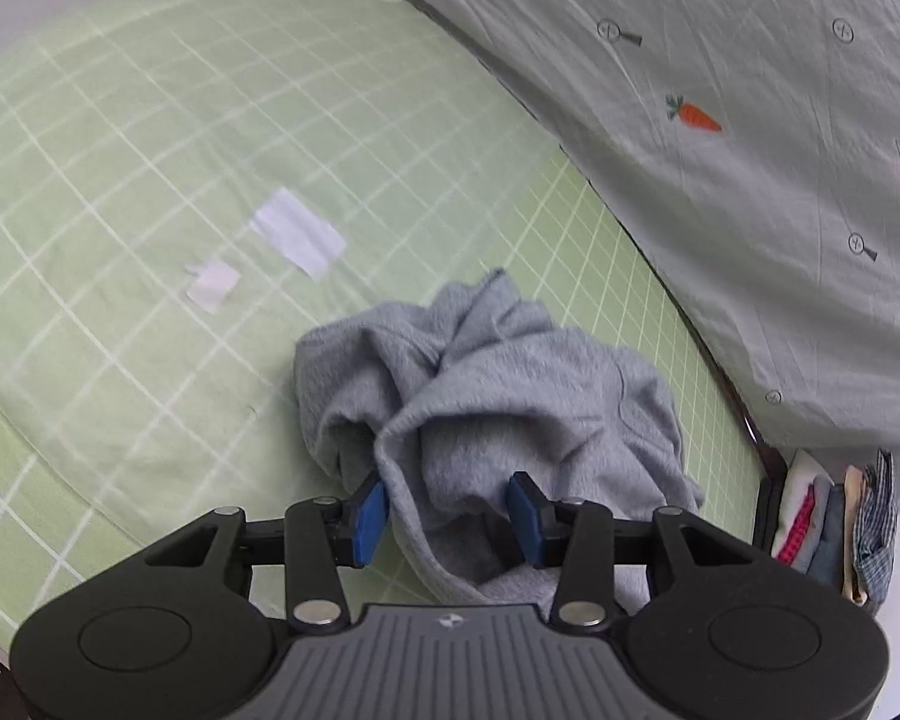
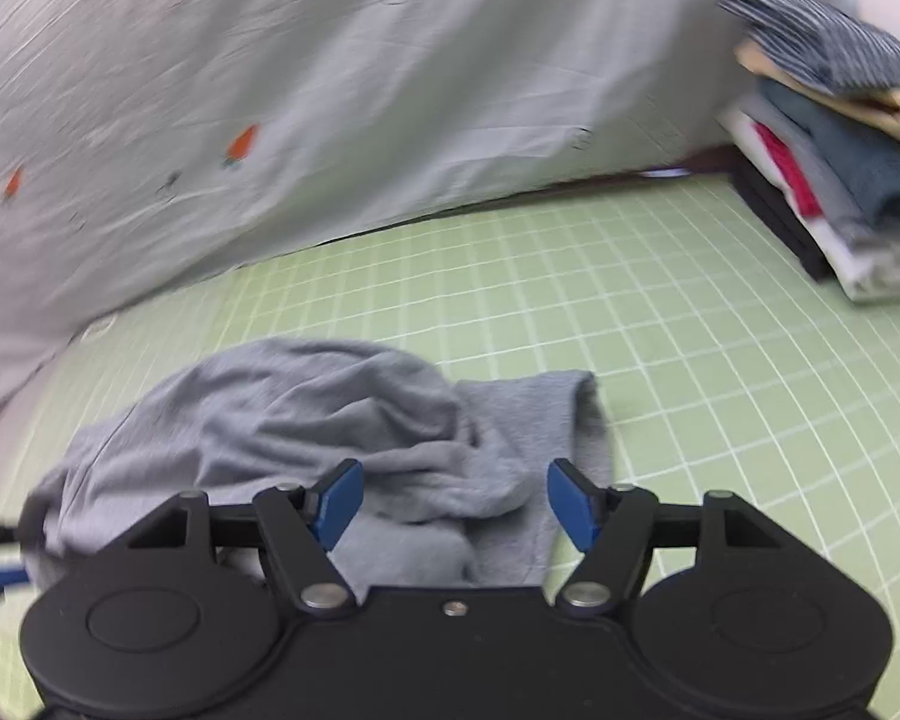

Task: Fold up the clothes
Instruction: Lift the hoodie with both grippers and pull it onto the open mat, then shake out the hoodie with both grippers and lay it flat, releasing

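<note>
Right under my left gripper (image 1: 447, 516) a fold of the grey garment (image 1: 486, 396) runs between the blue pads, which stand apart and clamp nothing; my right gripper (image 2: 453, 504) is likewise spread wide over the same cloth, the garment (image 2: 306, 420) bunched just ahead of it. The piece lies crumpled in a heap on the green checked mat (image 1: 150, 180), not flat and not folded, so I judge this one has its whole fold left to do. A stack of folded clothes (image 2: 834, 168) sits at the mat's far corner, which suggests other pieces are already done. Behind everything hangs a pale sheet with carrot prints (image 1: 720, 120); two white tape patches (image 1: 297, 234) mark the mat
</note>
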Demonstrator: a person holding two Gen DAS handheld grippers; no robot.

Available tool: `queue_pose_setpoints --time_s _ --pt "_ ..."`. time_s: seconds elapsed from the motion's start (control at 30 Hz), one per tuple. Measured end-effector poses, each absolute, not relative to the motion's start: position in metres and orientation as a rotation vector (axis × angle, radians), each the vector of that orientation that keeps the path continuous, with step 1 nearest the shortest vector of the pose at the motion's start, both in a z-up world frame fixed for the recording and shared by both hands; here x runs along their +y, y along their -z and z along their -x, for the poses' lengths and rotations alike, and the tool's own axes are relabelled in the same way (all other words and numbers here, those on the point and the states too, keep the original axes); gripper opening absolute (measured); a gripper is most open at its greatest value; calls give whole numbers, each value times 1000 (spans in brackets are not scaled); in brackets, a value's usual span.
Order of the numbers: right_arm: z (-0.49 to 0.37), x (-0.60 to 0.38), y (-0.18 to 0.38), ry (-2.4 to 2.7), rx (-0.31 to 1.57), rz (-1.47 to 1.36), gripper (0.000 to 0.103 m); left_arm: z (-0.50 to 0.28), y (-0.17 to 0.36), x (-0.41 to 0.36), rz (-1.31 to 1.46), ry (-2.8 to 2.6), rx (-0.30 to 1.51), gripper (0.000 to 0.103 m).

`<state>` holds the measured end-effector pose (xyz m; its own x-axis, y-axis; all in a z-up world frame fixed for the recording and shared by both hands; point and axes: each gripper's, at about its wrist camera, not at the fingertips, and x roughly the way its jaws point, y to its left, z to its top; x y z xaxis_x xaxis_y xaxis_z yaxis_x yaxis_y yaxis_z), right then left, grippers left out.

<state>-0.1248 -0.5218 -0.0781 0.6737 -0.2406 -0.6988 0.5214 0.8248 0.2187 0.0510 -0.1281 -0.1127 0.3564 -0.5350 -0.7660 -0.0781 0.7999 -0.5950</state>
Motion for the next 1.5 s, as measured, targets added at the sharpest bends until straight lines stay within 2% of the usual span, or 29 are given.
queue_pose_setpoints --time_s 0.13,0.17,0.2,0.47,0.57,0.67,0.73,0.8,0.83,0.93,1.1,1.23,1.27,1.3,1.33,1.4,1.5 --pt "123 -525 85 448 721 -451 69 -56 127 -138 606 344 1217 44" --pt "122 -525 86 447 721 -452 69 -56 128 -137 616 349 1213 20" --pt "121 -526 87 446 721 -453 69 -57 128 -135 627 350 1204 6" --pt "112 -523 93 466 741 -460 70 -92 78 -77 683 219 930 0" --pt "102 -517 102 437 768 -475 70 -113 67 -60 621 163 880 0" --pt "87 -512 113 399 794 -528 70 -123 67 -51 647 193 914 0" --pt "78 -513 122 390 804 -591 70 -123 73 -53 647 232 951 8" --pt "71 -520 133 405 802 -690 71 -119 82 -62 629 277 1008 35" --pt "68 -525 138 425 799 -732 74 -116 88 -67 620 295 1035 39" --pt "60 -537 149 477 796 -823 77 -111 103 -83 625 363 1104 46" --pt "56 -547 157 502 799 -876 81 -120 114 -101 618 445 1185 64" --pt "58 -556 163 500 802 -890 81 -125 124 -115 593 435 1219 62" --pt "59 -559 164 491 796 -900 80 -127 127 -119 591 427 1227 57" --pt "60 -561 166 482 790 -911 70 -127 130 -121 593 423 1231 43" --pt "58 -563 163 467 784 -900 42 -127 131 -122 593 419 1232 37" --pt "53 -567 156 435 772 -867 12 -128 130 -123 593 405 1214 23" --pt "46 -573 145 386 754 -819 9 -130 127 -120 615 380 1185 18"
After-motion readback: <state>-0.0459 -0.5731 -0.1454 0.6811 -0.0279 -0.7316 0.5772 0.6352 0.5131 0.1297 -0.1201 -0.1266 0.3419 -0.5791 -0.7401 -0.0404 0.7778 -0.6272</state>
